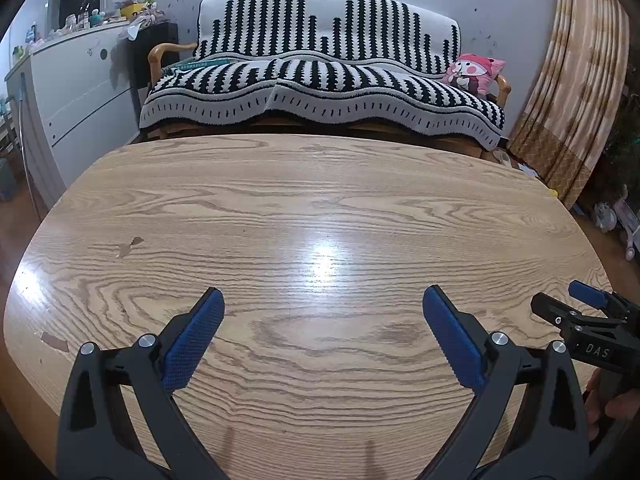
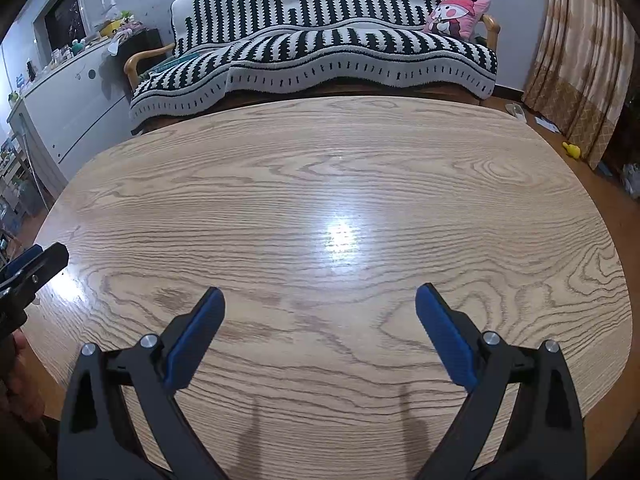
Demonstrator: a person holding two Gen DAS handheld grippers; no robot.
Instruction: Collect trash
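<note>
Two tools over one wood-grain table (image 1: 320,208), both held above its near edge and pointing across it toward the far wall.

Far left: a white dresser (image 1: 80,92) with small clutter on top; a dark cabinet (image 1: 154,52) stands between it and the sofa.

Left tool (image 1: 323,300): blue-padded fingers (image 1: 196,336) spread wide, nothing between them, only bare tabletop showing in the gap. Faint finger shadows fall on the wood below. A small dark stain (image 1: 130,246) and a chipped patch (image 1: 56,342) mark the table's left part in this view.

Centre: bright lamp glare (image 1: 320,264) on the table. Behind the table, a sofa (image 1: 320,80) with wooden arms, draped in a black-and-white striped cover.

Right tool (image 2: 320,300): fingers (image 2: 444,332) likewise spread wide, holding nothing. In the left wrist view its tip shows at the right edge, just beside the left tool; from there its opening cannot be told.

Right: a pink cartoon cushion (image 1: 474,74) sits at the sofa's right end. A beige patterned curtain (image 1: 576,92) hangs past it. On the floor near the curtain's foot: a small yellow object (image 2: 572,150) and a white scrap of paper (image 2: 546,123), both well apart from the table. Whether these are the trash cannot be told; no trash shows on the tabletop in either view.
</note>
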